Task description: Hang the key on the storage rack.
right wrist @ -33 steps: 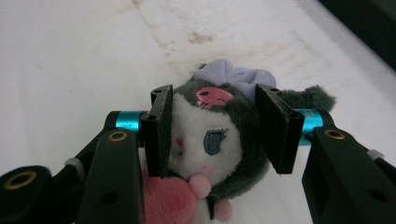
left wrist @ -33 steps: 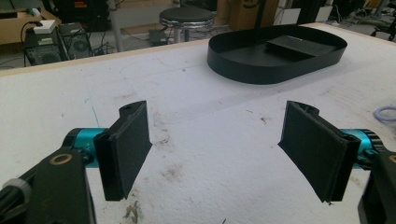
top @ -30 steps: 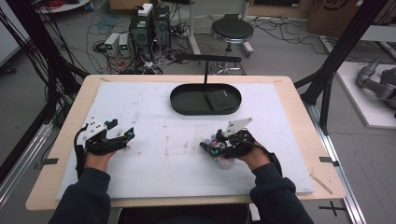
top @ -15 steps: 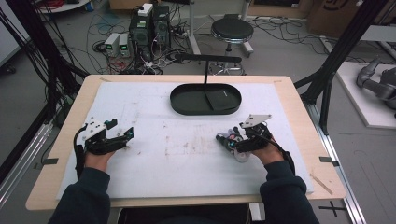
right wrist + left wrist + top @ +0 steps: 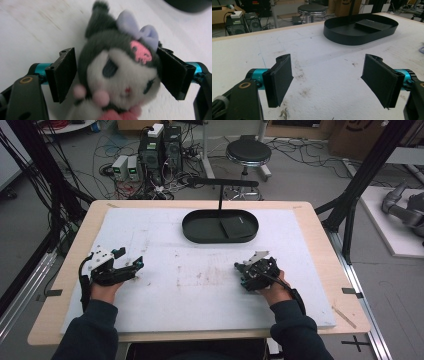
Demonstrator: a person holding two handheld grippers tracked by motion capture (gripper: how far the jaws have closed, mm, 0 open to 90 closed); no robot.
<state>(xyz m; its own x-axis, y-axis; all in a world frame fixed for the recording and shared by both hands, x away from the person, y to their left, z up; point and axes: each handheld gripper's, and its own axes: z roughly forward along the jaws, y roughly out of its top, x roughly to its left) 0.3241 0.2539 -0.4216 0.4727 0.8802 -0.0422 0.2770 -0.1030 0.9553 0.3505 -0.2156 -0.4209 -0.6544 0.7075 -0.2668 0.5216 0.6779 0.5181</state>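
Right gripper [image 5: 117, 75] clamped on plush toy [image 5: 120, 70] (grey, lilac bow), left gripper [image 5: 327, 80] jaws wide apart, nothing betw. them, black oval tray [image 5: 197, 234] further back on white mat [image 5: 200, 290].

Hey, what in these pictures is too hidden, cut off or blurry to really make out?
- Plush toy: in the right gripper view its lower body is cut off by the bottom edge, and the picture is blurred. In the high view it is hidden under the right gripper.
- Right gripper's grip: whether the jaws press the toy cannot be told.
- Flat dark item in the black tray: too small and dark to identify.
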